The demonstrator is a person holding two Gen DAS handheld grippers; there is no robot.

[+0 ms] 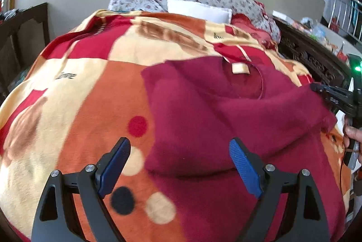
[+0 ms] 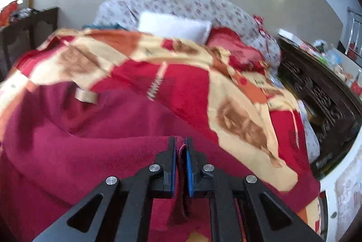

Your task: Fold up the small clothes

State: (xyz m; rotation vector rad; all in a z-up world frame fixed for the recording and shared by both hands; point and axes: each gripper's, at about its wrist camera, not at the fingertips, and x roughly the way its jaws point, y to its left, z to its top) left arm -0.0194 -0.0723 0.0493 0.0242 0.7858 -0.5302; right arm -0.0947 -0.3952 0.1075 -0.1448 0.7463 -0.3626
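While the dark red garment point(image 1: 226, 120) lies spread on the patterned blanket point(image 1: 90, 88), with its pale neck label point(image 1: 240, 68) at the far end, one of its edges is clamped between the blue pads of the right gripper point(image 2: 180, 149), whose jaws are pressed together on a doubled fold of the cloth. Taking the label as the landmark, this grip is seen in the left wrist view to sit to the right of the label and nearer the camera, at the garment's right-hand corner, where the cloth is drawn up into a low ridge. The left gripper point(image 1: 179, 165) is held above the garment's near left part, well on the near side of the label, with its jaws wide apart and nothing between them; no cloth is touched by its pads. The step in hand is judged to be the taking hold of the garment's two sides before a fold is made, with only the right side secured so far. For the next move, the left gripper would need to be lowered onto the garment's left edge, level with the right grip as measured from the label, and closed there, so that both sides can be lifted evenly and carried over without the cloth twisting.
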